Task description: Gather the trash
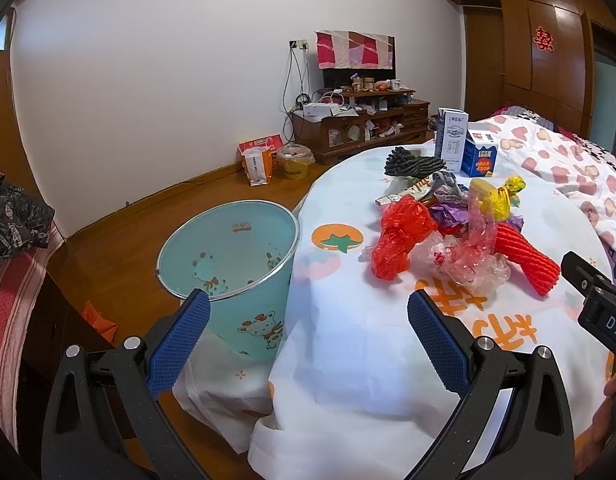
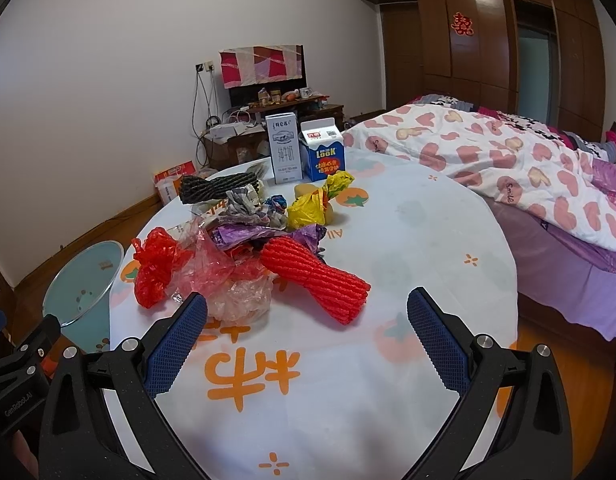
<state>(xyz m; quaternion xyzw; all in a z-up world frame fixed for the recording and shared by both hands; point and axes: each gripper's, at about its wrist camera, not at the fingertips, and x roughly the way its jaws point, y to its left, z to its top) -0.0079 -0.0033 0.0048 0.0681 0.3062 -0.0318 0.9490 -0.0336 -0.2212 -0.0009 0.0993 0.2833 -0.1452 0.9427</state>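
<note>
A: Where was the trash when you looked?

B: It lay in one heap on the round surface (image 2: 447,240) covered with a white cloth printed with orange fruit. Nearest to the right hand-held gripper (image 2: 307,309) was the red ribbed foam net sleeve (image 2: 319,278), lying on its side just ahead of the fingers, a little left of the middle. Beside it, toward the left finger, were the crumpled clear plastic bag (image 2: 238,294) and the crumpled red plastic bag (image 2: 154,268).

A: And behind them?

B: A knotted yellow plastic bag (image 2: 311,206), purple wrappers, a dark grey foam net (image 2: 218,187), then a tall white milk carton (image 2: 283,148) and a blue carton (image 2: 323,156), both upright at the far edge.

A: How stood the right hand-held gripper?

B: Its blue pads were wide apart, holding nothing, above the cloth.

A: The left one?

B: The left hand-held gripper (image 1: 308,311) was also spread wide and empty. It was at the near left edge of the surface. The light blue round bin with cartoon animals (image 1: 244,288) stood on the wooden floor just beside the surface, ahead of its left finger. The heap, with the red plastic bag (image 1: 399,240), lay ahead to its right.
</note>
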